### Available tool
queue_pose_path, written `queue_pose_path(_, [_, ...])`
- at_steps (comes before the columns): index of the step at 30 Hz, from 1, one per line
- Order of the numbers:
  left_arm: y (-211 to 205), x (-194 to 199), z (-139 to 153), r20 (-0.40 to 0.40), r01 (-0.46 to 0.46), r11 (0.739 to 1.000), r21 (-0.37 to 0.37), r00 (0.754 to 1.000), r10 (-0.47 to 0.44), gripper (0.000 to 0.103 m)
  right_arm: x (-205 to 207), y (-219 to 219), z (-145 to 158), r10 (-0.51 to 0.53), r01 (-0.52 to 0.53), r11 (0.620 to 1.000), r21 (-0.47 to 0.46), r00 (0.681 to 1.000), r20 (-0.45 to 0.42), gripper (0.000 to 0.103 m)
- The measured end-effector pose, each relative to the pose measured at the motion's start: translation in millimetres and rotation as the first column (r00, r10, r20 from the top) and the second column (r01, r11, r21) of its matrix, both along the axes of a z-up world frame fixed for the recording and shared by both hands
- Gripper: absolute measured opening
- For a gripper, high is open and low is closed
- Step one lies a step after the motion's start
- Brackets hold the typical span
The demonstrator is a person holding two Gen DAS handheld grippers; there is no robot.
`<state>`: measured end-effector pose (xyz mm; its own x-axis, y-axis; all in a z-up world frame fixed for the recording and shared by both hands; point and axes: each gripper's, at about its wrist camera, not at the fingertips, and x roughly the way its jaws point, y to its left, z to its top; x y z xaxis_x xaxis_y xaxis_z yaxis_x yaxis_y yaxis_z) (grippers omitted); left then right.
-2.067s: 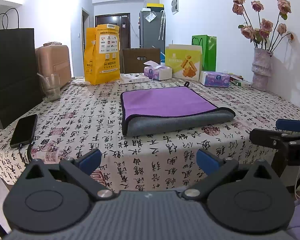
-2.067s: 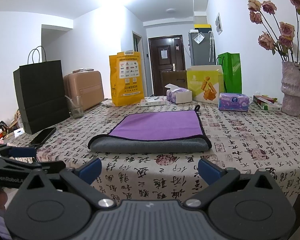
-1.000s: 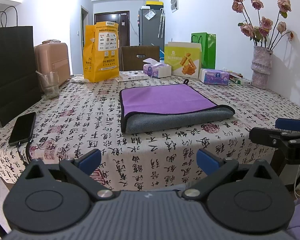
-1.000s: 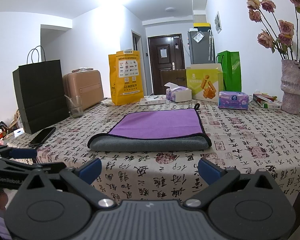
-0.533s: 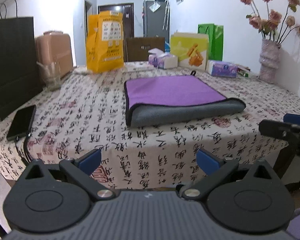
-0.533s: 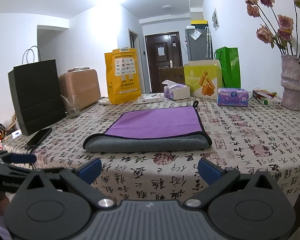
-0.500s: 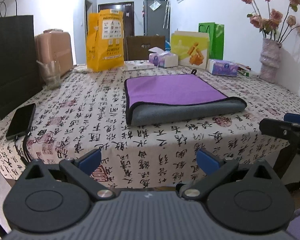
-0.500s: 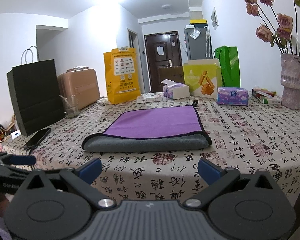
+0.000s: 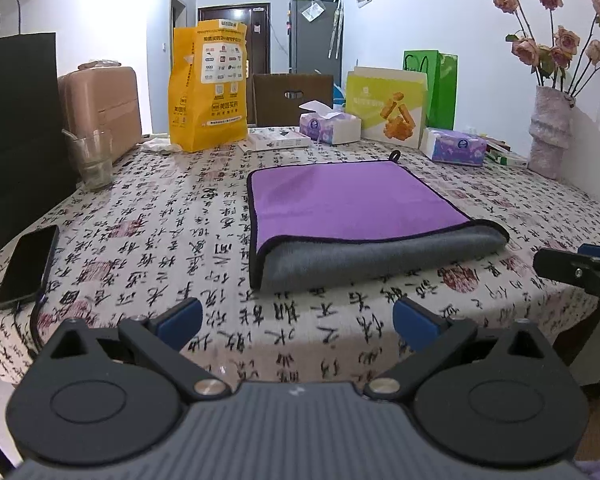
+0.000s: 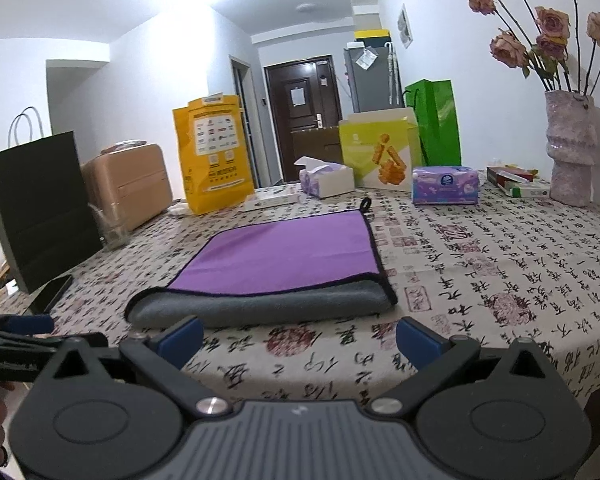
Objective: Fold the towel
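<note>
Both cameras now sit closer to the table's near edge than two seconds ago, and the towel (image 9: 356, 216) fills more of each view; the towel itself lies as it did, folded once, purple face up, grey fold toward the near edge, hanging loop at its far right corner.

The left gripper (image 9: 296, 320) is spread wide, its blue pads apart and holding nothing, hovering off the near edge of the table (image 9: 148, 216) with the towel at 12 o'clock beyond it. The right gripper (image 10: 298, 338) is likewise spread wide and touches nothing; the towel (image 10: 284, 264) lies just past its tips, the grey fold at 12 o'clock.

The left view shows the right gripper (image 9: 580, 266) at 3 o'clock, off the table's right side, its pads only partly seen. The right view shows the left gripper (image 10: 20, 336) at 9 o'clock, low beside the table. The phone (image 9: 28, 264) lies whole at 9 o'clock in the left view, a cable at its near end; in the right view only a dark sliver of the phone (image 10: 54, 292) shows. The glass (image 9: 88, 158), black bag (image 9: 16, 136) and yellow bag (image 9: 208, 84) appear in both. The vase (image 10: 570, 148) with dried roses stands at 2 o'clock, larger in the right view, which also shows the ceiling light
</note>
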<state>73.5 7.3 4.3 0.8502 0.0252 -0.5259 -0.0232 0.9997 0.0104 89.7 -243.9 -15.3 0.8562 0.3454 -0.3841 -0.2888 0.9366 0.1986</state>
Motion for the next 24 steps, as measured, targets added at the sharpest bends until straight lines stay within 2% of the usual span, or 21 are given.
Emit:
queue_pose_path(10, [-2, 39, -7, -0.056, 0.014, 1.000, 0.002, 0.998, -0.013, 0.103, 38, -9, -7, -0.038, 0.038, 0.999, 0.002, 0.998, -0.041, 0.103])
queue_pose_path(24, [2, 79, -14, -0.082, 0.012, 1.000, 0.010, 0.997, -0.011, 0.103, 83, -9, -17, -0.033, 0.032, 0.999, -0.012, 0.996, -0.078, 0.102])
